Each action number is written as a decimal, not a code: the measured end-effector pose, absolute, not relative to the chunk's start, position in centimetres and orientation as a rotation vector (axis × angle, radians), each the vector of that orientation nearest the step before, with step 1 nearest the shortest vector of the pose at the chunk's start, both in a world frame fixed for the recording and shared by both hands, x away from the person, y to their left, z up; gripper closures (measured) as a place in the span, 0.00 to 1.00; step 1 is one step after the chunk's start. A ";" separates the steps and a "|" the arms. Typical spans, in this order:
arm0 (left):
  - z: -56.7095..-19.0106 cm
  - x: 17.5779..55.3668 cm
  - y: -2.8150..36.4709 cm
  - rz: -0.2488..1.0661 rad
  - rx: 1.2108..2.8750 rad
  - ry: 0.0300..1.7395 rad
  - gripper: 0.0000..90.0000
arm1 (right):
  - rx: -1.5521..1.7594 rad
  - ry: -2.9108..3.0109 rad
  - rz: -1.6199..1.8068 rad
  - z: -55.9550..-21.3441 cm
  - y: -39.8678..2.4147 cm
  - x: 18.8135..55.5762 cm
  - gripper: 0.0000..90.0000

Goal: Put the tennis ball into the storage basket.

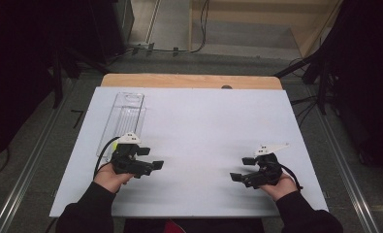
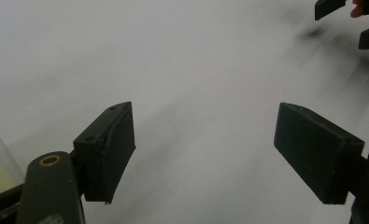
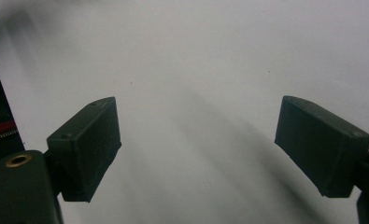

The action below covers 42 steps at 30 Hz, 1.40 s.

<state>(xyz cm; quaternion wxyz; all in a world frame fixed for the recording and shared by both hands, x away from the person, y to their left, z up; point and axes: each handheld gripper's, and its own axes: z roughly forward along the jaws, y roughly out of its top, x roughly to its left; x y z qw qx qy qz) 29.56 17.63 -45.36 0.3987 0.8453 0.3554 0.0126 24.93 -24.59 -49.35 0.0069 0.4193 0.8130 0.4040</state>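
Left gripper: jaws wide apart, nothing between, bare white board ahead of the tips. Right gripper: same, wide open, empty, pointing toward the left one. Clear plastic case: flat on the board, just behind and beyond the left jaws, not in front. Best next: turn left jaws toward the case, come low over its edge, close gently, since thin plastic probably slips.

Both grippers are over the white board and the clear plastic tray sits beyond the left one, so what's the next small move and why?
Probably ease the left gripper forward toward the clear plastic tray. Its jaws stand apart with nothing between them, the tray lies just beyond it at the white board's left side, and the right gripper is farther away.
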 end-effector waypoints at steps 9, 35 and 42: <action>-46.1 28.5 18.0 0.051 2.155 0.866 0.24 | 1.307 2.547 1.264 -49.4 -24.6 24.9 0.14; -47.2 26.0 18.6 0.056 2.175 0.783 0.23 | 1.308 2.551 1.257 -49.4 -24.6 24.9 0.14; -47.6 25.8 18.7 0.060 2.174 0.788 0.24 | 1.310 2.550 1.257 -49.4 -24.6 24.9 0.14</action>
